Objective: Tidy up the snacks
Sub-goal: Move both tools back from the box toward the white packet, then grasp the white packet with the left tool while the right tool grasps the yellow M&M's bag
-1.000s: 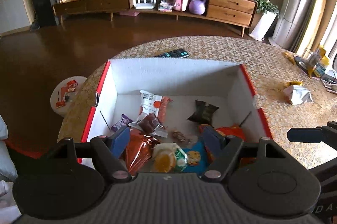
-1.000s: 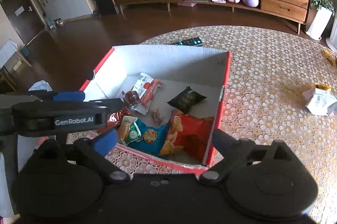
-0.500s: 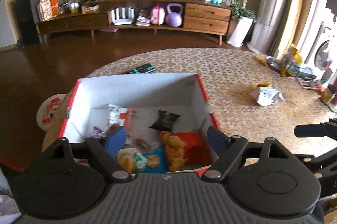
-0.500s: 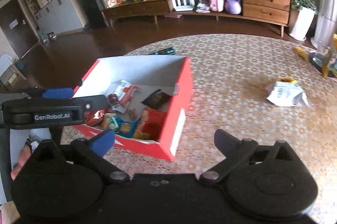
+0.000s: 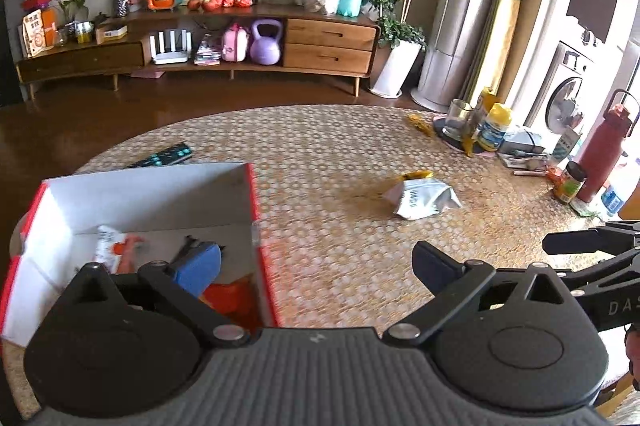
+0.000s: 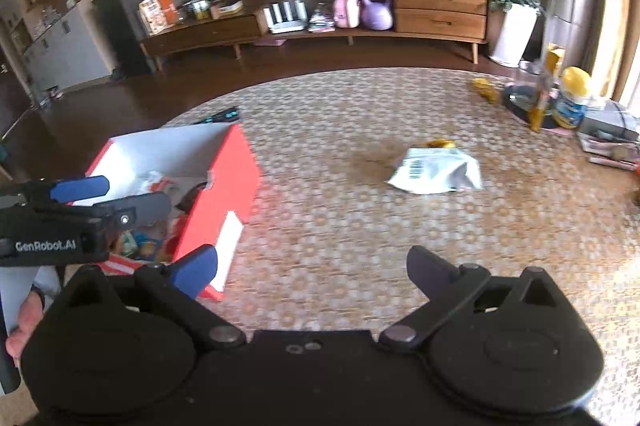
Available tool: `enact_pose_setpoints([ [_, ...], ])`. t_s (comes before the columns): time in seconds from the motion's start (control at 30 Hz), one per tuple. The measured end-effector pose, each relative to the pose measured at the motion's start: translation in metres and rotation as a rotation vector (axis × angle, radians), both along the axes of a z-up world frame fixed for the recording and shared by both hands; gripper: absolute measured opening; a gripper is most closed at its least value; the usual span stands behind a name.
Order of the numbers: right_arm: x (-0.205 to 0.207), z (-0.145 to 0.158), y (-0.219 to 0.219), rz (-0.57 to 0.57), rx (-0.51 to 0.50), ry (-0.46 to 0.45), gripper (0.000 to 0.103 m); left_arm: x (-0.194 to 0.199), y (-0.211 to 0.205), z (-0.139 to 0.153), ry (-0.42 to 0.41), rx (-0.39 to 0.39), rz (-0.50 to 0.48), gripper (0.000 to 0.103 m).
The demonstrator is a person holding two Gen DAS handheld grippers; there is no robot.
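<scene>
Left wrist view shows our left gripper (image 5: 316, 262) with its jaws opening toward full spread and nothing between them; it hangs over the near right corner of the red box (image 5: 256, 210), one blue finger (image 5: 198, 268) above the box interior. Right wrist view shows our right gripper (image 6: 312, 266) spread wide and empty above the patterned tablecloth (image 6: 360, 226), with the box (image 6: 224, 194) to its left. We judge the step in hand to be the transit from the box toward the next loose item: the white snack packet (image 5: 420, 196), which lies alone on the cloth, well apart from the box and ahead of both grippers (image 6: 436, 170). The packet is a crumpled white pouch, barcode side up, with a yellow edge showing at its far side; it looks light, flat and easily deformed. Several wrapped snacks (image 5: 120, 246) already lie inside the box. The next move calls for lowering one gripper over the packet, aligning the jaws across its narrower span, and closing on a raised fold so that the pads do not scrape the cloth.
</scene>
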State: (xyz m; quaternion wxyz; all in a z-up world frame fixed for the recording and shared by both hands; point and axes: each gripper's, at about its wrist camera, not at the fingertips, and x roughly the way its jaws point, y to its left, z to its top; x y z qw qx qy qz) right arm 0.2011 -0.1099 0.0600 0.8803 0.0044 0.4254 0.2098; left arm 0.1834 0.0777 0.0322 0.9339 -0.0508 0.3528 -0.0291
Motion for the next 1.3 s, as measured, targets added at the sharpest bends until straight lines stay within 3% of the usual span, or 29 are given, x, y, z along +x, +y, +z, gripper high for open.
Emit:
enact_pose_setpoints([
  [0.17, 0.019, -0.003, -0.026, -0.037, -0.028, 0.004, 0.101, 0.021, -0.023, -0.003, 0.008, -0.010, -0.021, 0.103],
  [0.37, 0.052, -0.008, -0.055, -0.082, -0.049, 0.013, 0.101, 0.050, -0.055, -0.009, 0.017, 0.031, -0.057, 0.103],
  [0.73, 0.128, -0.028, -0.081, -0.149, -0.045, 0.050, 0.096, 0.110, -0.105, -0.042, 0.056, 0.085, -0.129, 0.103],
  [1.13, 0.211, -0.068, -0.071, -0.151, -0.060, 0.113, 0.086, 0.181, -0.133, -0.074, 0.049, 0.168, -0.334, 0.102],
  [1.3, 0.240, -0.095, -0.068, -0.144, -0.053, 0.163, 0.076, 0.202, -0.138, -0.090, 0.045, 0.191, -0.407, 0.102],
])
